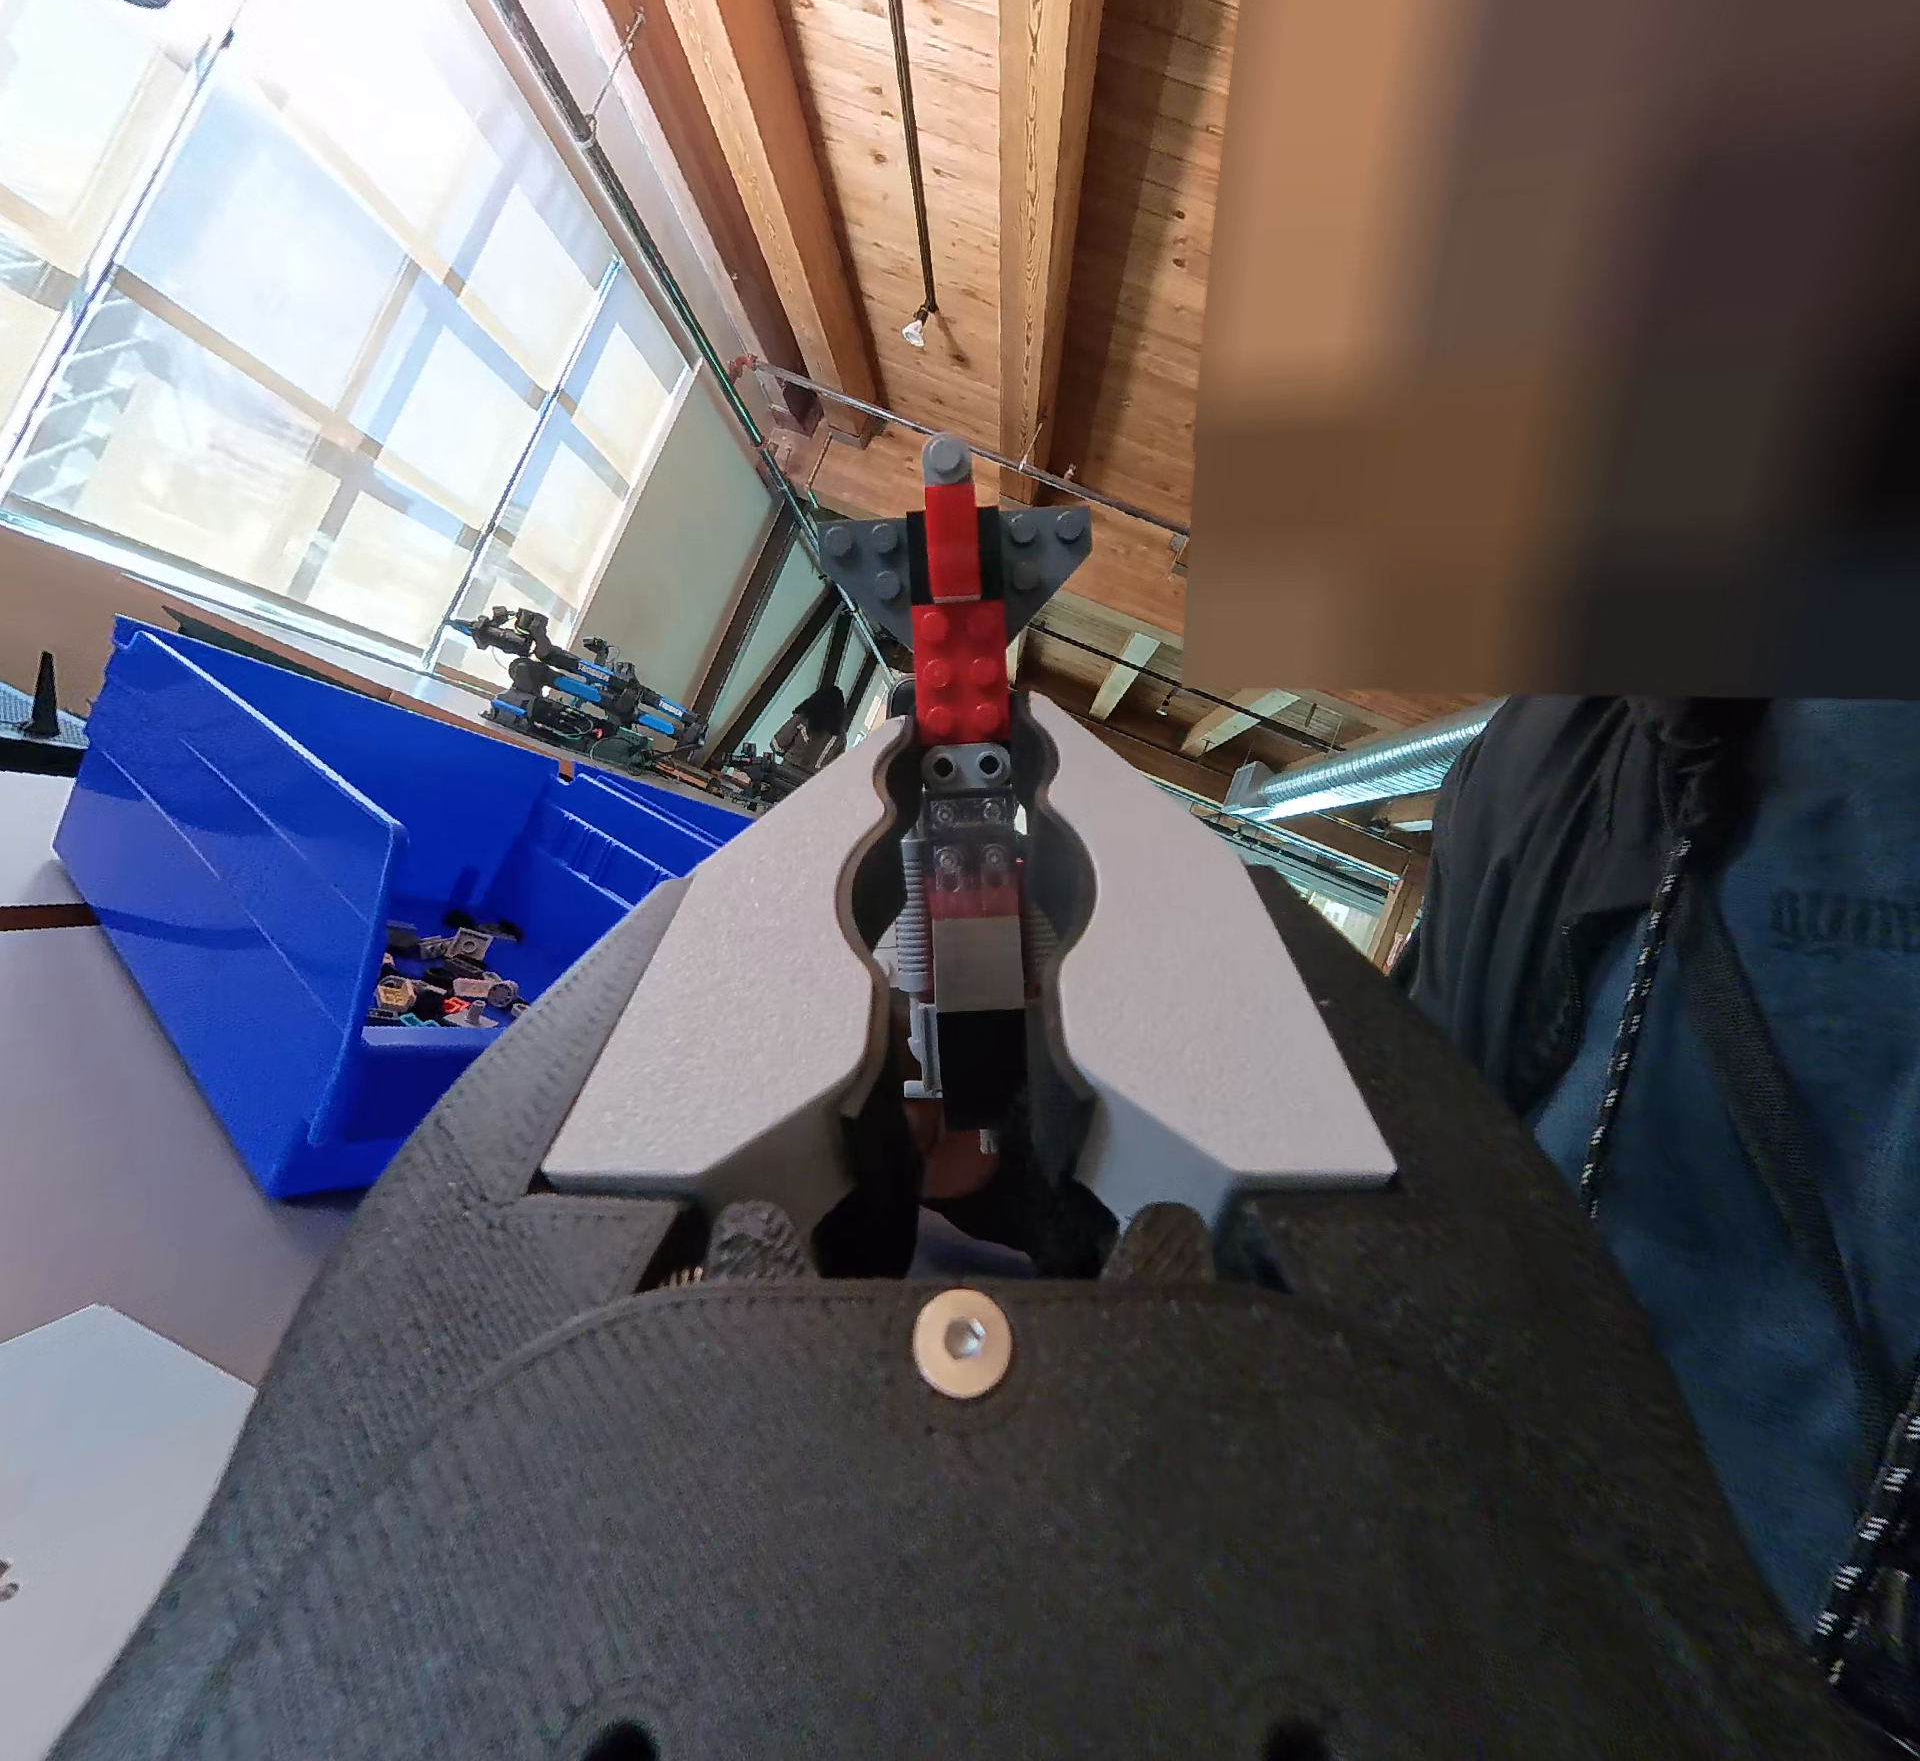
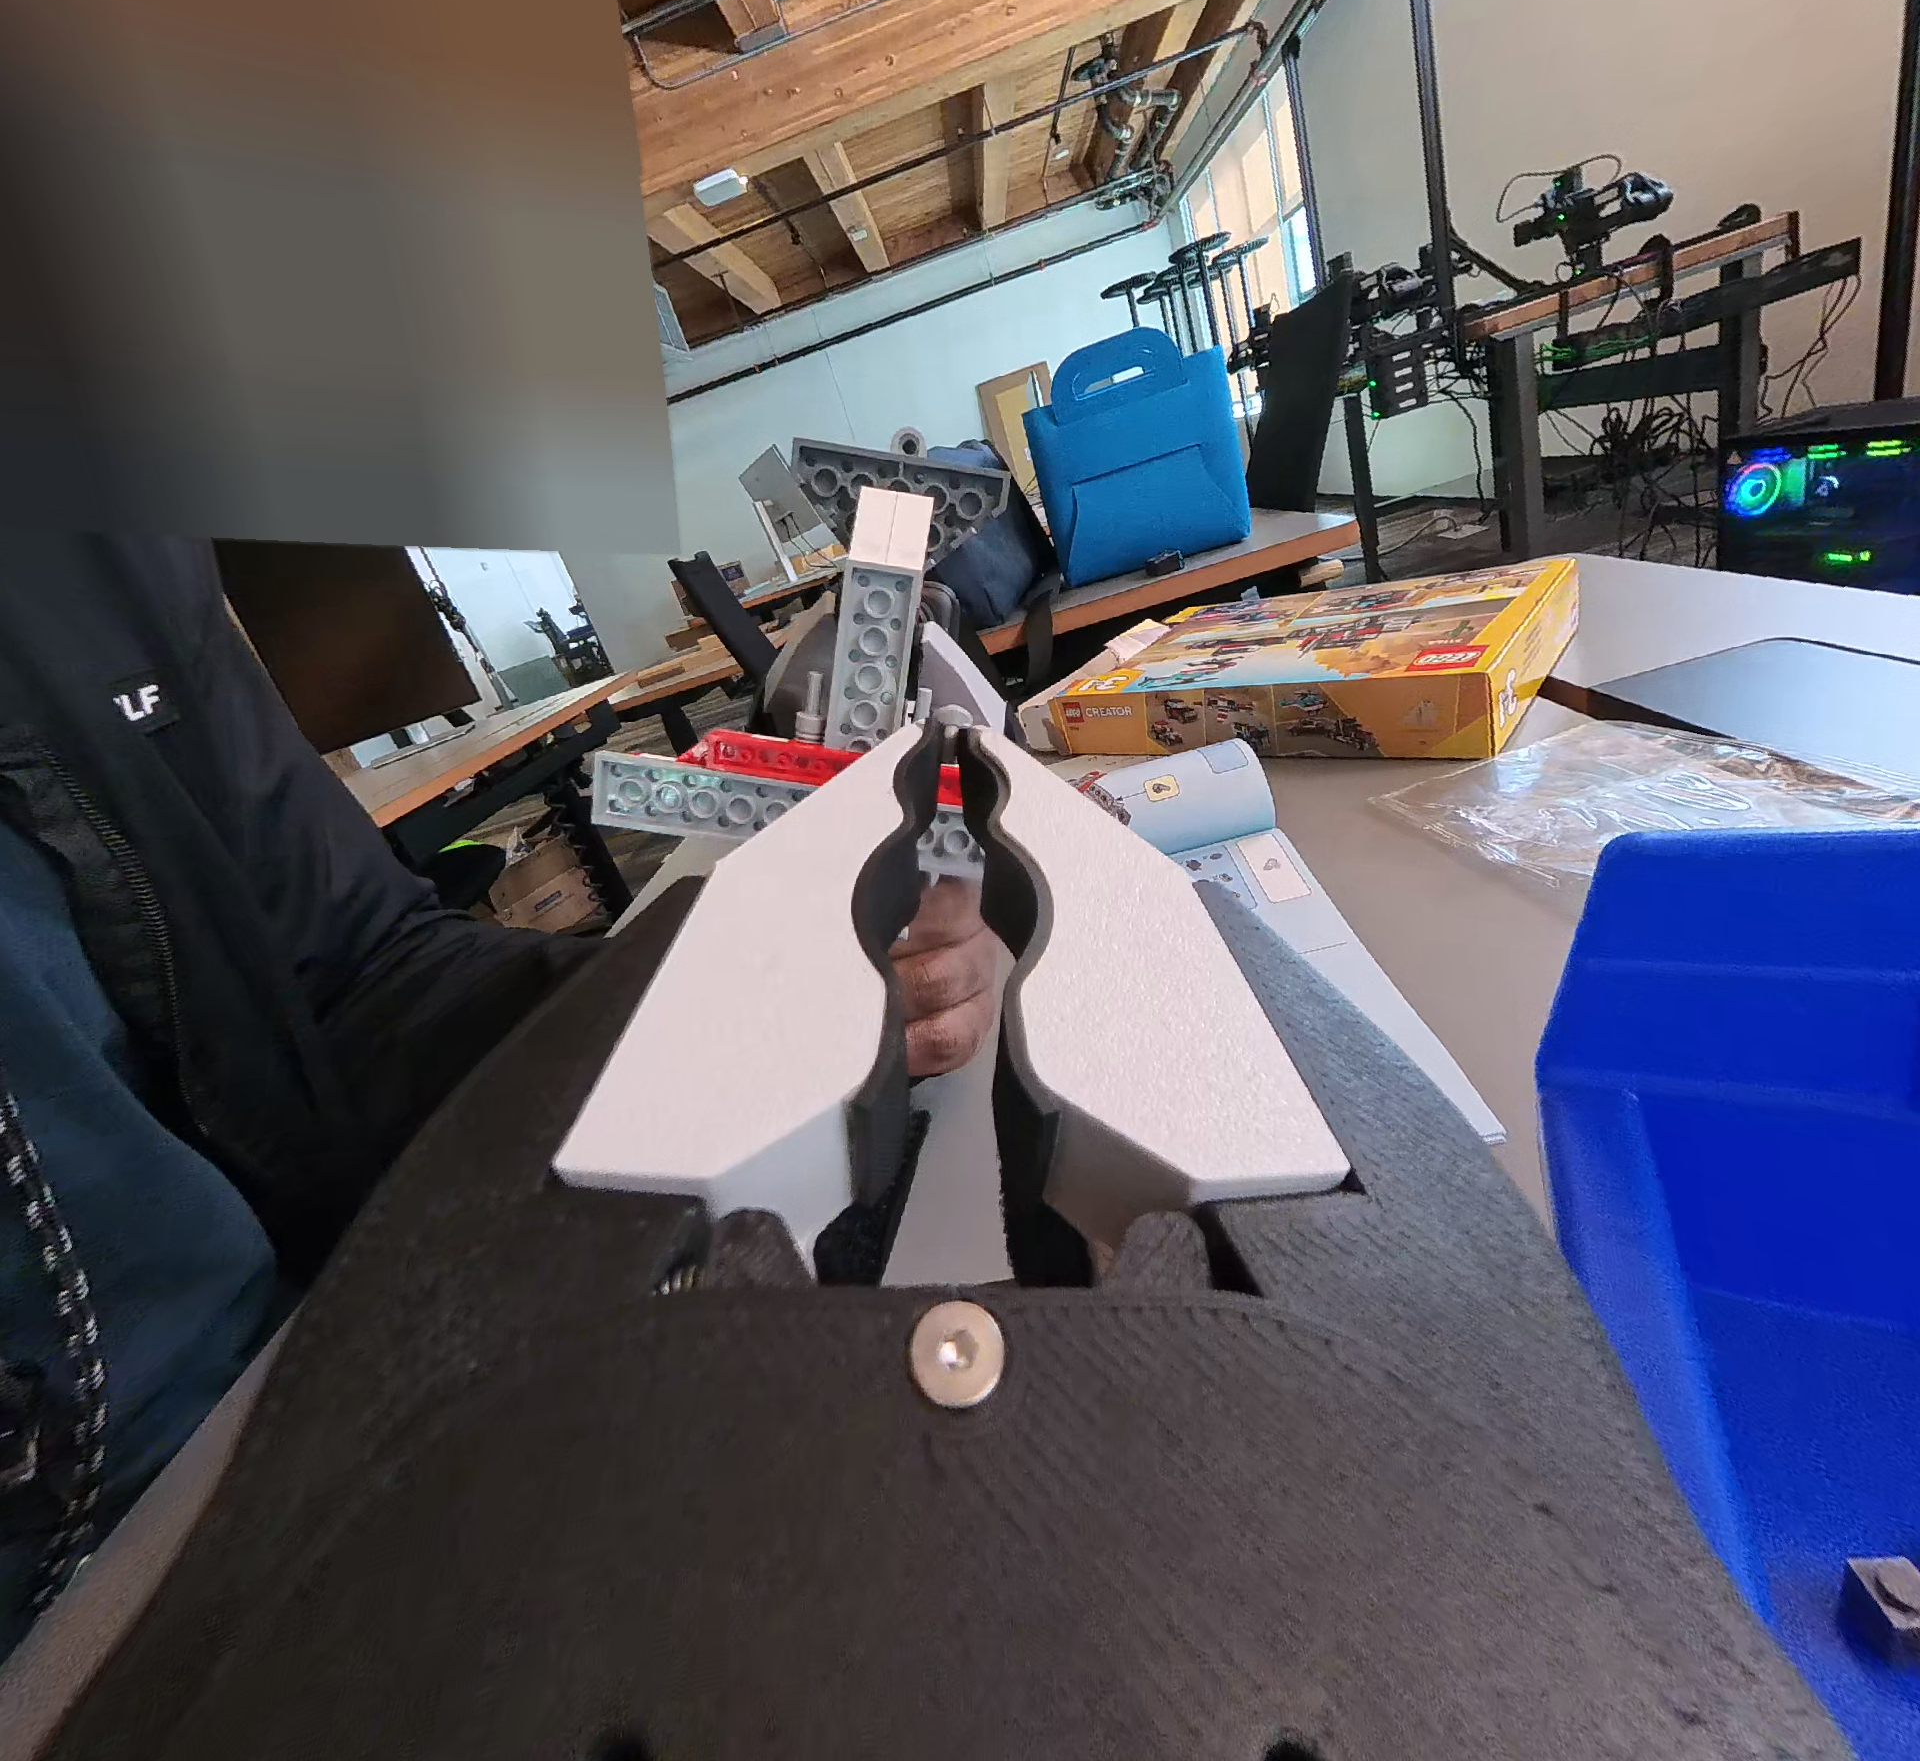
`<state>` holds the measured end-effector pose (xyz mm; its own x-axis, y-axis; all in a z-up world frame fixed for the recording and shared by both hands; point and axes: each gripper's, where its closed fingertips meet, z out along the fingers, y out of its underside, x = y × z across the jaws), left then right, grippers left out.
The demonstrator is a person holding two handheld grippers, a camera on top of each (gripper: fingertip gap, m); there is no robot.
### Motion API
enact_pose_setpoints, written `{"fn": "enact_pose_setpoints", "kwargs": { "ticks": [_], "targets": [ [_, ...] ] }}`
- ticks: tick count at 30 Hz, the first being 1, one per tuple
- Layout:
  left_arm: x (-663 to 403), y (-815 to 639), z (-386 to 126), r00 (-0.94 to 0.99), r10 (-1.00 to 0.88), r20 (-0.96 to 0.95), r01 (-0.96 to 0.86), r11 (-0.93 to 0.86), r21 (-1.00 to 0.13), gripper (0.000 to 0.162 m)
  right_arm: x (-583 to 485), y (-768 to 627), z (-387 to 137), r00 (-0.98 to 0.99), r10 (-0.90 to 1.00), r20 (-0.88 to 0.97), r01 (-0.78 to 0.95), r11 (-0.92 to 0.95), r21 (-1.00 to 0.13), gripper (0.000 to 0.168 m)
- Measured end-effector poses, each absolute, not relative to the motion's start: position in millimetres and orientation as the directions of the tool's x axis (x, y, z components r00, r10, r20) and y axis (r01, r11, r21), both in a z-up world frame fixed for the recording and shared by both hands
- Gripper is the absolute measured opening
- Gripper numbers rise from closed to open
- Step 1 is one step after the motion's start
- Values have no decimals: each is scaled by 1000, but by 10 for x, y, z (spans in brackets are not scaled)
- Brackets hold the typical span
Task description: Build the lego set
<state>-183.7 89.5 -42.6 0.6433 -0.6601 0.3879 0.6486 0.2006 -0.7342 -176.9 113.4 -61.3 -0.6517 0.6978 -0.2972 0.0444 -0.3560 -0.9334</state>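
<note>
My left gripper (image 1: 961, 750) is shut on the lego model (image 1: 961, 662), a narrow build of red, grey and black bricks with two dark grey wing plates (image 1: 878, 558) near its far end. The model points up and away from the table. In the right wrist view its grey and red underside (image 2: 873, 651) shows just beyond my right gripper (image 2: 951, 735). The right gripper's jaws are closed on a small grey piece (image 2: 951, 722) at their tip, right against the model. Whether the piece is seated on the model is hidden.
A blue bin (image 1: 260, 880) holding several loose pieces (image 1: 447, 973) stands on the table at the left; it also shows in the right wrist view (image 2: 1745, 1088). A yellow lego box (image 2: 1320, 672), an open instruction booklet (image 2: 1205, 807) and a clear plastic bag (image 2: 1662, 786) lie beyond. The person's dark jacket (image 2: 156, 880) is close. Only a small space, under 4 cm, lies between the two pairs of fingers.
</note>
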Motion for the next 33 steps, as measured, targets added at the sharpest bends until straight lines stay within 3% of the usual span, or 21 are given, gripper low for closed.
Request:
{"fn": "enact_pose_setpoints", "kwargs": {
  "ticks": [25, 33],
  "targets": [
    [-1895, 890, -431, 628, -659, 413, 676, 200, -709, 16, -1777, 1129, -623, -646, 706, -290, 40, -348, -936, 2],
    [-1855, 836, -527, 622, -595, 509, 706, 144, -693, 16, -1739, 1147, -586, -629, 730, -268, 21, -328, -944, 2]
  ]
}}
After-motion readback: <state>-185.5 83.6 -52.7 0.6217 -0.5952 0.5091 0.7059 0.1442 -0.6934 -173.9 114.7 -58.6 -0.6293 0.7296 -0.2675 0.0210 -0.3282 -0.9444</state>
